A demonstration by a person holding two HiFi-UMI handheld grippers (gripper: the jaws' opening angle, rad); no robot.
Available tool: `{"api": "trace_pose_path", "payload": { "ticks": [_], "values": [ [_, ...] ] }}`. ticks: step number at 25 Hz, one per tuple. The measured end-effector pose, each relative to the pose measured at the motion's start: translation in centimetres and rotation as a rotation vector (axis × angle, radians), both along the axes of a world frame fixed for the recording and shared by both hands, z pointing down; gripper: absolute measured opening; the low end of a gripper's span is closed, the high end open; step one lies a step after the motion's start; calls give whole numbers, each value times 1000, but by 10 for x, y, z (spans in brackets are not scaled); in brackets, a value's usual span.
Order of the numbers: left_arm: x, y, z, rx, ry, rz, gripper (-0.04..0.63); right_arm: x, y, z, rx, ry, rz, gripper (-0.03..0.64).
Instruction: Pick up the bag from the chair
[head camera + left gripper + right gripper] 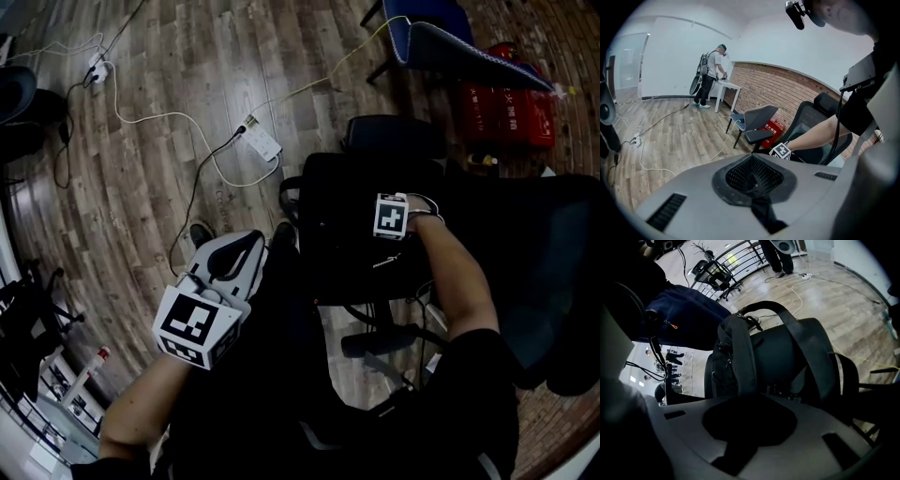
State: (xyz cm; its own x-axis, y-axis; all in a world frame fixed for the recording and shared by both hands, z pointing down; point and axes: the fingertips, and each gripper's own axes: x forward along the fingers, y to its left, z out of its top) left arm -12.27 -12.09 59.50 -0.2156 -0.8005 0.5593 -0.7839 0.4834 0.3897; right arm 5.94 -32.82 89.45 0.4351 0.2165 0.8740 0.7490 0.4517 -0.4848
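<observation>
We hold the right gripper (748, 419) steeply downward over the black bag (349, 239), which sits on the seat of the dark office chair (551, 281), against its mesh back. In the right gripper view the bag fills the frame. Its narrow top strap (740, 359) runs straight down into the dark mouth between our jaws, which stand nearly together and are clamped on it. A broad shoulder strap (820, 359) curves over the bag's body to the right. Whether the bag has come clear of the seat we cannot tell. From the head view only the marker cube (392, 217) of this gripper shows above the bag, with our bare forearm (461, 281) behind it. The left gripper (239, 255) hangs off to the left of the chair, over the wooden floor (169, 75) and well apart from the bag. In its own view the mesh pads meet along a seam, so its jaws are together with nothing between them. On the floor beyond lie a white power strip (262, 142) with cables, a blue-grey chair (450, 42) and a red case (506, 112) beside it. Far off in the left gripper view a person (711, 77) stands at a white table (729, 89) by the brick wall (787, 89).
</observation>
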Motion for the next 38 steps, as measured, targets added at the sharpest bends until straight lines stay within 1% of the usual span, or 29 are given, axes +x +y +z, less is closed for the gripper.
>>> {"api": "trace_pose_path", "payload": {
  "ticks": [2, 6, 9, 13, 15, 19, 21, 23, 27, 30, 35, 38],
  "values": [
    [-1, -5, -6, 9, -11, 25, 12, 3, 0, -6, 18, -20, 8, 74],
    [-5, -14, -20, 25, -39, 71, 12, 11, 6, -18, 11, -59, 52, 72],
    [-7, -20, -31, 35, -60, 97, 12, 18, 5, -34, 16, -74, 124, 72],
    [-10, -27, -48, 36, -84, 133, 12, 15, 16, -62, -27, -107, 313, 72],
    [-10, -32, -59, 48, -98, 152, 12, 7, 16, -76, -33, -155, 415, 72],
    [-9, -42, -78, 79, -140, 189, 12, -15, 7, -100, -8, -288, 593, 72],
    [-12, -43, -85, 90, -153, 202, 12, -23, 9, -114, -8, -323, 671, 72],
    [-16, -45, -91, 108, -149, 219, 12, -31, 11, -131, -11, -351, 738, 71],
    [-30, -46, -99, 148, -147, 285, 12, -38, 24, -161, -8, -408, 880, 71],
    [-43, -47, -101, 166, -126, 312, 12, -37, 32, -174, 5, -424, 991, 71],
    [-65, -50, -117, 200, -200, 371, 12, -41, 42, -213, 8, -479, 1186, 71],
    [-76, -51, -124, 234, -205, 417, 12, -46, 48, -238, 15, -524, 1324, 71]
  ]
}}
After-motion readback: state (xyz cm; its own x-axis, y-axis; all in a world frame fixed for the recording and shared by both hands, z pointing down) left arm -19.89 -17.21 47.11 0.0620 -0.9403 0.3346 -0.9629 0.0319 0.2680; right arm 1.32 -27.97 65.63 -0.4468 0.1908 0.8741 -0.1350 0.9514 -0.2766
